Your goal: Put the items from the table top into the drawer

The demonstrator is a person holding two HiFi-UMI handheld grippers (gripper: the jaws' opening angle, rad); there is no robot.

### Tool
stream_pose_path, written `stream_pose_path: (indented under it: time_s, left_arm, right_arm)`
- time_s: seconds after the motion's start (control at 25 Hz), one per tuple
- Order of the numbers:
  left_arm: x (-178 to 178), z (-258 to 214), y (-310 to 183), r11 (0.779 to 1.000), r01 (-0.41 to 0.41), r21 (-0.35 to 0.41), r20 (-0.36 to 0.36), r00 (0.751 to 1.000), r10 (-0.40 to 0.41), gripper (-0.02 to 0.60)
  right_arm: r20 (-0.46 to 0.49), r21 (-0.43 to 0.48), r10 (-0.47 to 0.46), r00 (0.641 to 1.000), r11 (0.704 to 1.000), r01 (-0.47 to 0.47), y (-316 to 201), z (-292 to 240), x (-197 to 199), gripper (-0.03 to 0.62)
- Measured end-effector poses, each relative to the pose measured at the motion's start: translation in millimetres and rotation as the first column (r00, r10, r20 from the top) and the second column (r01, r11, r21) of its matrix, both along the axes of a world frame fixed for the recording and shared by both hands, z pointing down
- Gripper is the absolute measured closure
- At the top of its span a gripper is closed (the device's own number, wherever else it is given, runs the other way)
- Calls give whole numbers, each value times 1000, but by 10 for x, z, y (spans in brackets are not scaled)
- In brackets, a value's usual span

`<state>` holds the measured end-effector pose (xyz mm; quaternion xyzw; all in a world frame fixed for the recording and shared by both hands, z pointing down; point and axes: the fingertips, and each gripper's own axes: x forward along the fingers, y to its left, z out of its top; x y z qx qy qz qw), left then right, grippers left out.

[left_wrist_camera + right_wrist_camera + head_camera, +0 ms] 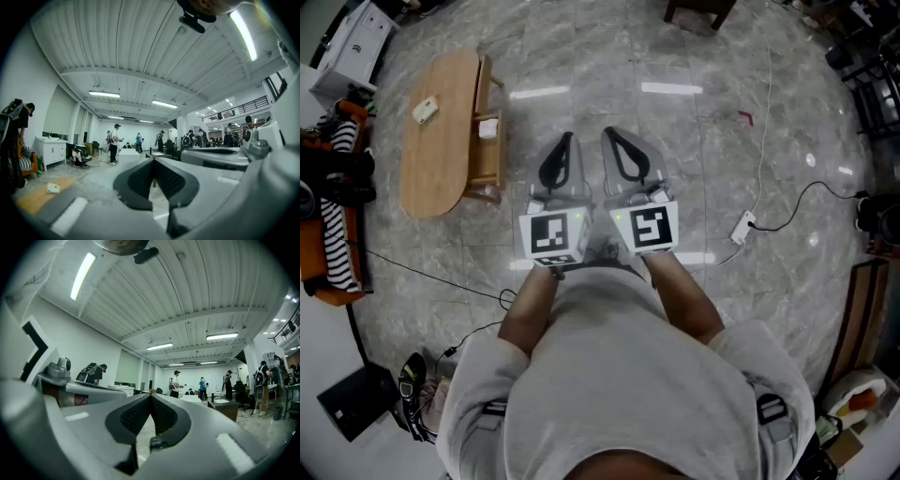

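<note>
A low oval wooden table stands on the floor to the far left, with a small white item on its top. Its drawer sticks out on the right side with something pale inside. Both grippers are held level in front of the person, well right of the table. My left gripper is shut with nothing in it, jaw tips meeting. My right gripper is shut and empty too. The left gripper view shows the table and the white item low at the left.
Marble-look floor all around. A white power strip and black cables lie to the right. A white cabinet and an orange seat with striped cloth stand at the left. Several people stand far across the room.
</note>
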<state>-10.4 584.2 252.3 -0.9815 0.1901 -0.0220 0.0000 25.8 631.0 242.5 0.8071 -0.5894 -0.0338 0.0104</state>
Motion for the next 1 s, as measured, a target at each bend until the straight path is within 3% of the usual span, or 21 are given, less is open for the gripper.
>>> stream_pose_path:
  time_s: [0.44,0.8,1.0]
  left_arm:
    - [116,53,-303,1000,14,-11,14,1000,-14,561]
    - [591,240,-1196,997,14,-70,-9,1000,-14,561]
    - [832,174,-1968,997,31,-75,-22,999,-33,561]
  right_arm:
    - [15,-25,-12,1000,1000,13,-306,91,118,586]
    - [34,-67,-1,999,998,3,-1178,242,616,586]
    - [58,-75,-9,998,997,14,-1897,228,942,586]
